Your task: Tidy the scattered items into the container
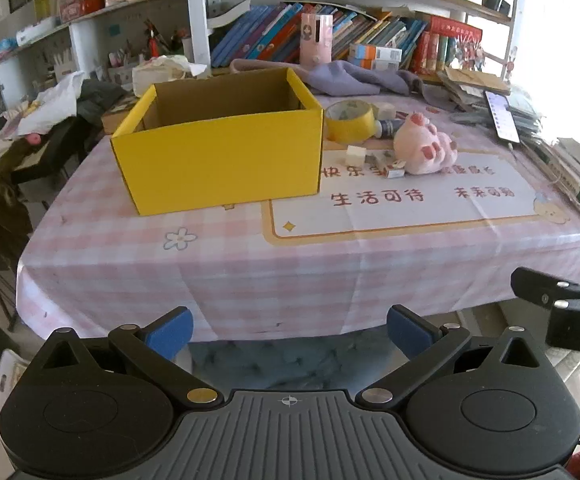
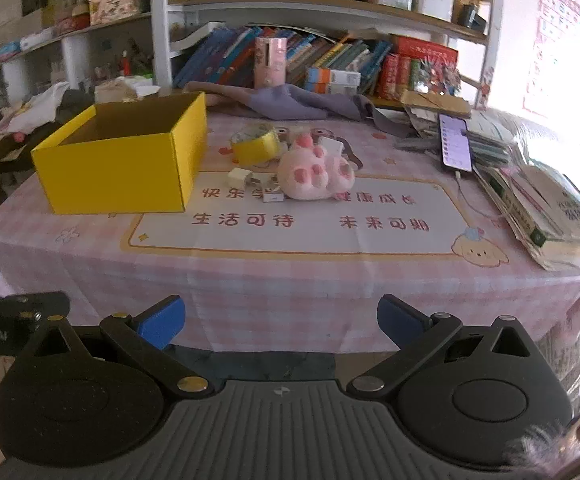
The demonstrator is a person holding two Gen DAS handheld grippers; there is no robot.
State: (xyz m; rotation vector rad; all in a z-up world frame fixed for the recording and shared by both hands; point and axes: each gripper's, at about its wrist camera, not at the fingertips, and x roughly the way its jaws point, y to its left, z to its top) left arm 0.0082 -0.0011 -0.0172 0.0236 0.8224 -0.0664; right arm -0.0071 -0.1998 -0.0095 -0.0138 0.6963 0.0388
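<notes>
Box (image 1: pixel 218 164) sits open-topped on the left part of the table (image 1: pixel 250 272), yellow outside, brown card inside, and from both views nothing shows inside it (the floor of it is hidden by the near wall). Just to its right, the scattered bits cluster together: a yellow tape roll (image 1: pixel 349 120) lying close by the box's far right corner, a pink plush paw (image 1: pixel 425 148) in front of and to the right of the roll, a small white cube (image 1: pixel 355 156) near the box's right wall, and a little flat packet (image 1: pixel 394 172) touching the paw's near left edge. A dark tube (image 1: pixel 387 126) pokes out between roll and paw; what it is, I cannot tell. Over on the right edge a phone (image 1: pixel 503 116) leans lit against a stack of books (image 1: pixel 569 172), well apart from the cluster.

Now the tongs. Left gripper (image 1: pixel 288 330) hangs off the table's near edge, jaws spread wide, blue pads clear, nothing between them, pointed down toward the checked cloth. Right gripper (image 2: pixel 281 322) does the same beside it, jaws fully parted and empty, aimed at the cloth's printed panel with the paw straight ahead. Neither touches the table. Each catches a corner of the other at its frame edge.
</notes>
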